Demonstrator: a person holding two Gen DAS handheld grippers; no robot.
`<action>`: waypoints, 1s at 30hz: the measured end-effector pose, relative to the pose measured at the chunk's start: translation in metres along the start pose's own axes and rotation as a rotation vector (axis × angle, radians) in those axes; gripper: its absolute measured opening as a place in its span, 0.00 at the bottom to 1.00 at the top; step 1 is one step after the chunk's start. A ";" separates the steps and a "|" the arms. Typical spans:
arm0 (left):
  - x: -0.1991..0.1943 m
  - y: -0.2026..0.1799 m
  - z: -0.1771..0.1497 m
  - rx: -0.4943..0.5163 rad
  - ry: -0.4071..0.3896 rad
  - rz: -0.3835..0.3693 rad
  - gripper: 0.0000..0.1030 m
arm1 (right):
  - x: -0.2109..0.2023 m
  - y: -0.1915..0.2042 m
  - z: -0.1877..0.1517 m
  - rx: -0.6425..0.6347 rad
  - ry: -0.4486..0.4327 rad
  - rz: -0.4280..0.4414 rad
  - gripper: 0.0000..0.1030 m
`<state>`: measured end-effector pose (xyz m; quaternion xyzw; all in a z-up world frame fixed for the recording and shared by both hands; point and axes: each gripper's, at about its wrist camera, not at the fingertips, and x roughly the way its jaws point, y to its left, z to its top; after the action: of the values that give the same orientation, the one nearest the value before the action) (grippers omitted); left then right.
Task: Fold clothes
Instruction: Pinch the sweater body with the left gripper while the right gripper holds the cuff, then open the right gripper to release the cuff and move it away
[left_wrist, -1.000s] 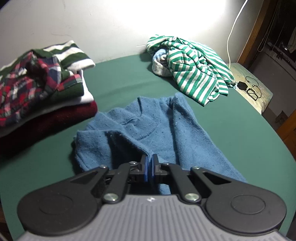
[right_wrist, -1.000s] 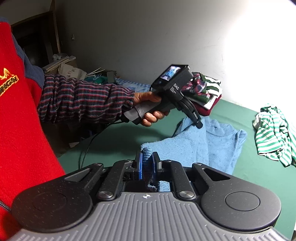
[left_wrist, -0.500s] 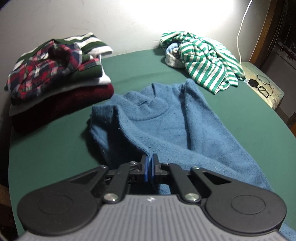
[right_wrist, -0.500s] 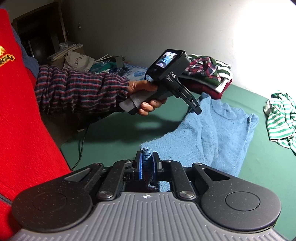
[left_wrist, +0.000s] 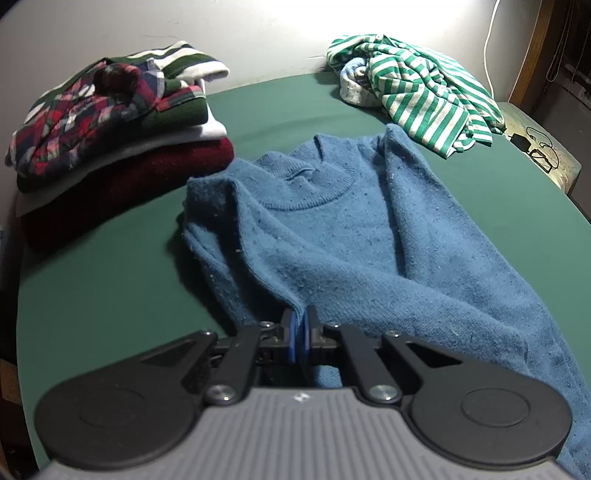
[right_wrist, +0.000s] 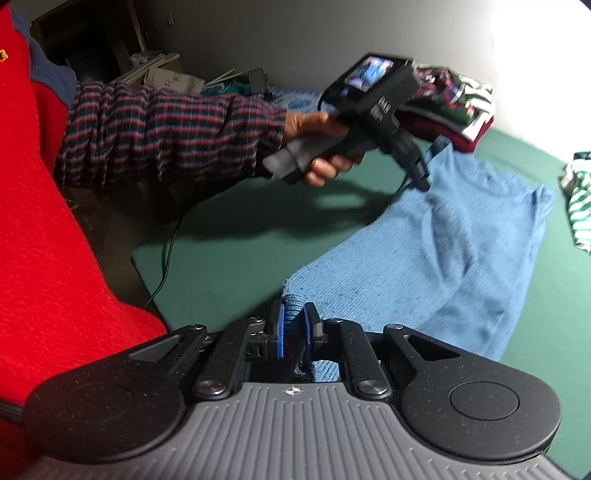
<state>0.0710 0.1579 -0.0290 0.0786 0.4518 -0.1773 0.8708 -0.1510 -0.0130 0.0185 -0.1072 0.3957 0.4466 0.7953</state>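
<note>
Sweater coming down onto the bench

Both grippers dropped lower vs a sec ago, so the blue sweater (left_wrist: 351, 236) lay mostly flat on the green bench (left_wrist: 110, 295). Left gripper (left_wrist: 299, 332) fingers were clenched on a fold, right gripper (right_wrist: 293, 328) fingers grasping the hem. Prob ready for the next fold imo.

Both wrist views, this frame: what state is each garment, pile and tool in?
Blue sweater: spread on the green table, neck end far, rumpled, both near ends pinched.
Left tool: shut on the blue sweater.
Right tool: shut on the blue sweater's ribbed edge.
Folded stack: neat, plaid shirt on top.
Striped shirt: crumpled, unfolded.
</note>
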 end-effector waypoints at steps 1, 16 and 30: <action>0.001 0.000 0.000 0.000 -0.001 0.006 0.04 | 0.003 0.001 -0.001 -0.001 0.011 0.005 0.11; 0.004 -0.016 -0.006 0.078 -0.023 0.080 0.05 | 0.051 0.018 -0.009 -0.029 0.188 0.041 0.11; -0.003 -0.017 -0.010 0.079 -0.052 0.088 0.12 | 0.012 -0.001 0.020 0.035 0.108 0.028 0.21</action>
<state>0.0550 0.1461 -0.0320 0.1282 0.4176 -0.1586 0.8854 -0.1358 0.0040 0.0227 -0.1120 0.4472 0.4442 0.7682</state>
